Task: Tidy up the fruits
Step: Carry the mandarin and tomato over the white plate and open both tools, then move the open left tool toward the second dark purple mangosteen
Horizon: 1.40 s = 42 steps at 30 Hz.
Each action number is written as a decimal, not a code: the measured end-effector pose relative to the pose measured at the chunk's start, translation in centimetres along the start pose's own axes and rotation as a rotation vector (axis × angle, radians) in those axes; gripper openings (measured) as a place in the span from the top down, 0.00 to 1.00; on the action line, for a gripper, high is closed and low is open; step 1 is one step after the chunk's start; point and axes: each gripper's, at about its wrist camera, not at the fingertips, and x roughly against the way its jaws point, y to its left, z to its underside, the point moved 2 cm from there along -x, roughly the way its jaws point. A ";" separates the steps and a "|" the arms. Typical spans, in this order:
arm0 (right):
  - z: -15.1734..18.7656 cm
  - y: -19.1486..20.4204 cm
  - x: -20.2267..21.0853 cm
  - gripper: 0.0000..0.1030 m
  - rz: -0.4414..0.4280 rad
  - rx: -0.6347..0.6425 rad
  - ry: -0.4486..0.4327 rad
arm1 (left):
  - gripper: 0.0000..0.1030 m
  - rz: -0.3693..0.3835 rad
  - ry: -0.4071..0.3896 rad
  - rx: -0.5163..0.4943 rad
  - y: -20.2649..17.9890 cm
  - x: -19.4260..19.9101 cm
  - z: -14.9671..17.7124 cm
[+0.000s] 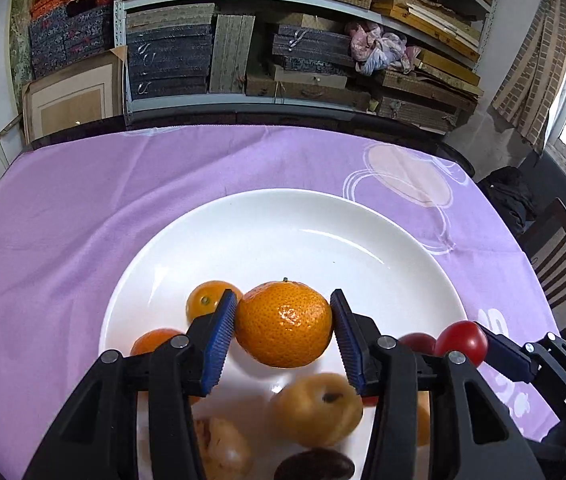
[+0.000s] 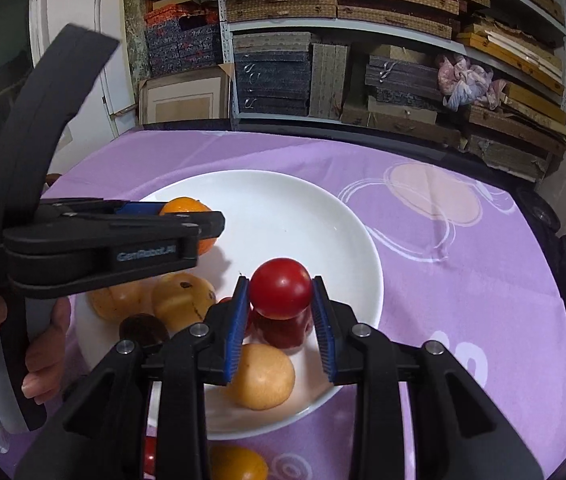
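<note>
Where the white plate (image 1: 171,256) sits on the purple tablecloth (image 1: 63,216), a large orange mandarin (image 1: 283,323) is seen between the blue ribbed pads of the left gripper (image 1: 283,334); its skin is dimpled and glossy, with a small green stem nub on top. The left pad touches the fruit, while a thin gap shows at the right pad, so a firm grip cannot be confirmed. A smooth, shiny red cherry tomato (image 2: 281,294) is clamped in the right gripper (image 2: 281,320), raised above the plate's near right part. Two smaller mandarins (image 1: 207,300) lie on the plate to the left, and yellow loquats (image 2: 183,300) with dark blemishes nearer the cameras. White lettering reading "GenRobot.AI" is printed on the left gripper's side in the right wrist view.
</note>
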 end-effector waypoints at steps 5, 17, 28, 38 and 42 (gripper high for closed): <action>-0.6 0.0 -2.9 0.69 0.032 0.048 0.034 | 0.39 -0.018 -0.029 -0.013 -0.8 -0.9 -0.6; 2.2 -2.9 7.0 0.14 -0.017 -0.088 -0.114 | 0.16 -0.071 -0.191 -0.019 2.3 11.1 4.3; 12.9 -4.0 12.1 0.06 0.040 -0.238 -0.147 | 0.08 -0.247 -0.236 -0.119 1.4 13.8 16.9; 13.2 -6.0 11.8 0.04 0.040 -0.298 -0.147 | 0.08 -0.170 -0.234 -0.057 1.7 12.7 17.7; 13.0 -6.5 11.9 0.04 0.031 -0.332 -0.147 | 0.08 -0.137 -0.205 -0.056 1.5 12.0 17.8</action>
